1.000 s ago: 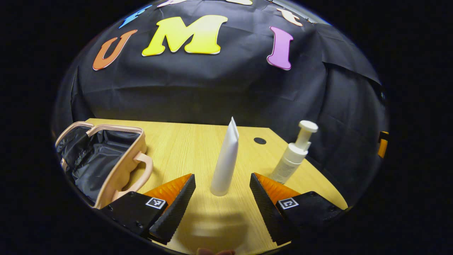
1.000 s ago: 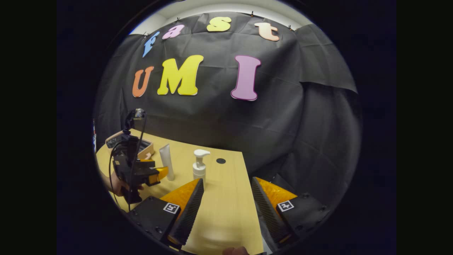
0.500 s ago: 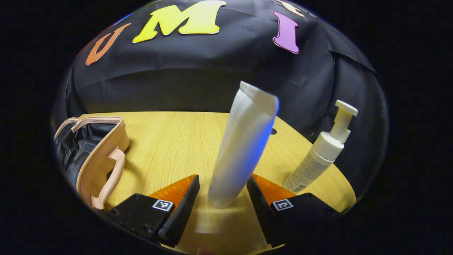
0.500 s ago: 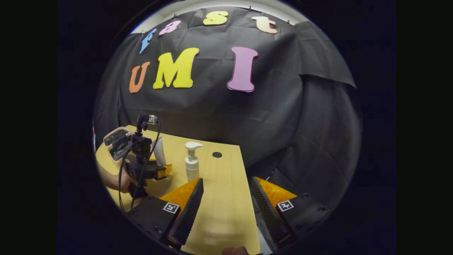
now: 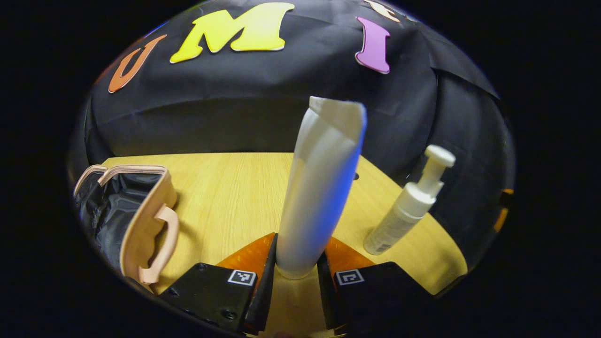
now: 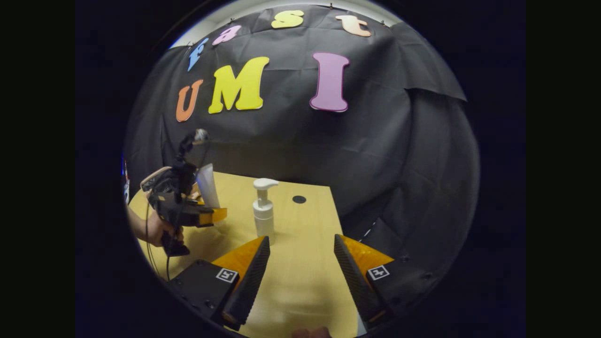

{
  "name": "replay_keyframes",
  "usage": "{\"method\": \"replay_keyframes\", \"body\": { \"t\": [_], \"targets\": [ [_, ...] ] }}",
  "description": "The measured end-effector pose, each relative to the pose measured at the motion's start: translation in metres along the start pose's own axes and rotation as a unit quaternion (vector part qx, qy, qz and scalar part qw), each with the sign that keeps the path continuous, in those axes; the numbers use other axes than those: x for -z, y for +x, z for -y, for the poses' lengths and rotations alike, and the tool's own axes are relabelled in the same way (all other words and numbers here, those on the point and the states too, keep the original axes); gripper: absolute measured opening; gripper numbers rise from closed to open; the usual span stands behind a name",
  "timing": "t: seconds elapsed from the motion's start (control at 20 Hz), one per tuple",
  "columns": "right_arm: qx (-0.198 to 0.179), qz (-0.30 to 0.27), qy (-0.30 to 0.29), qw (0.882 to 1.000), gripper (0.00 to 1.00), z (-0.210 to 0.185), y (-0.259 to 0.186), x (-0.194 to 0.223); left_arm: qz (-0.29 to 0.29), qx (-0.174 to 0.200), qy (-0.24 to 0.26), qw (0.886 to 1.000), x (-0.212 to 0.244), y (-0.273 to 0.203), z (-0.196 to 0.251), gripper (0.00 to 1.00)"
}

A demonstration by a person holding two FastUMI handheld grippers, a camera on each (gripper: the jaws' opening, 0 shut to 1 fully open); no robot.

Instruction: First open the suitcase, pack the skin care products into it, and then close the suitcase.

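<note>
A white tube stands upright between the fingers of my left gripper, which is shut on its lower end. I cannot tell whether the tube's base touches the table. The beige suitcase lies open at the left, showing its black lining and its handle. A white pump bottle stands to the right of the tube. In the right gripper view, a hand holds the left gripper with the tube, and the pump bottle stands just right of it. My right gripper hangs open over the table with nothing in it.
The wooden table has a small dark hole near its far right corner. Its right edge runs close by my right gripper. Black cloth closes the booth behind the table.
My left gripper moved forward around the tube and its fingers closed on the tube's lower end. My right gripper stayed open and hardly moved.
</note>
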State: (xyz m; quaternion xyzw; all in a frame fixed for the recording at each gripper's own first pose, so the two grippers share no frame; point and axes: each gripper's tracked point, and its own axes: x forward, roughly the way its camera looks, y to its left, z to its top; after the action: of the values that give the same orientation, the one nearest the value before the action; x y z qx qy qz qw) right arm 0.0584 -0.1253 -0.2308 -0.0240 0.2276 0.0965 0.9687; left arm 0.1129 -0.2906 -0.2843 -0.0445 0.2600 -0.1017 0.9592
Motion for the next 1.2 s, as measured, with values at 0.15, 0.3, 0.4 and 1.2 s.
{"method": "replay_keyframes", "body": {
  "t": [0.15,0.3,0.4,1.2],
  "targets": [
    [-0.021,-0.003,0.018,1.000,0.81,-0.028,0.034,0.011,-0.003,-0.020,0.003,1.000,-0.009,-0.061,-0.014,0.47],
    [-0.034,-0.017,0.047,0.998,0.78,-0.053,0.073,0.020,-0.007,-0.047,-0.022,0.999,-0.013,-0.120,-0.028,0.47],
    [-0.026,-0.011,0.060,0.998,0.78,-0.062,0.096,0.014,-0.004,-0.071,-0.042,0.997,-0.016,-0.150,-0.044,0.47],
    [0.031,-0.039,0.037,0.998,0.52,-0.072,0.185,0.038,0.004,-0.179,-0.068,0.982,-0.026,-0.244,-0.137,0.47]
  ]
}}
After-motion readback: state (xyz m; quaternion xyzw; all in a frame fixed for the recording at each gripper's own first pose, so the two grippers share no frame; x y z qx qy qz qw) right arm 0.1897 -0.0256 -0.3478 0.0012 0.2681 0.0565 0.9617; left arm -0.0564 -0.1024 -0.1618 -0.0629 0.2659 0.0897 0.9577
